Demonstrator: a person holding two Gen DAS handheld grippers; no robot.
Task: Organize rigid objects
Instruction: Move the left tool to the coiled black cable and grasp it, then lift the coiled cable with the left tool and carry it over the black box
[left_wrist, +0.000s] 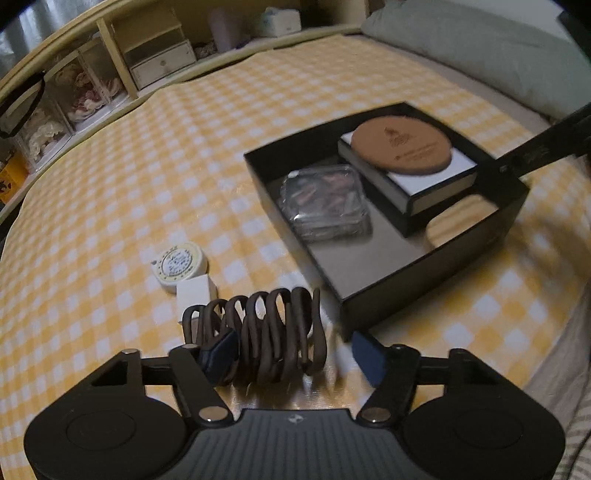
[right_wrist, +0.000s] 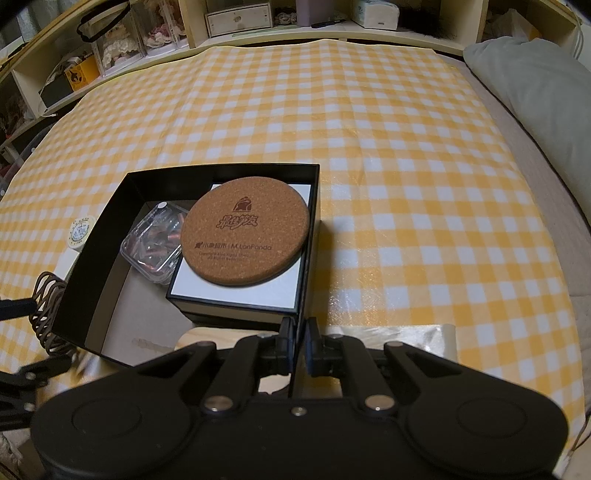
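Observation:
A dark brown wavy wire rack (left_wrist: 266, 332) stands on the checked cloth between the fingers of my left gripper (left_wrist: 291, 354), which is open around it without closing. A black open box (left_wrist: 369, 291) holds a clear plastic case (left_wrist: 325, 201), a white-topped box (left_wrist: 424, 173) with a cork coaster (left_wrist: 400, 147) on it, and a wooden disc (left_wrist: 458, 219). My right gripper (right_wrist: 300, 343) is shut on the box's near right wall (right_wrist: 308, 266). The coaster (right_wrist: 245, 230) and the clear case (right_wrist: 155, 240) also show there.
A round cream tin (left_wrist: 181, 264) and a small white cube (left_wrist: 195, 293) lie left of the rack. A grey pillow (right_wrist: 535, 92) lies at the far right. Shelves with drawers and boxes (right_wrist: 236, 18) line the far edge of the yellow checked cloth (right_wrist: 406, 147).

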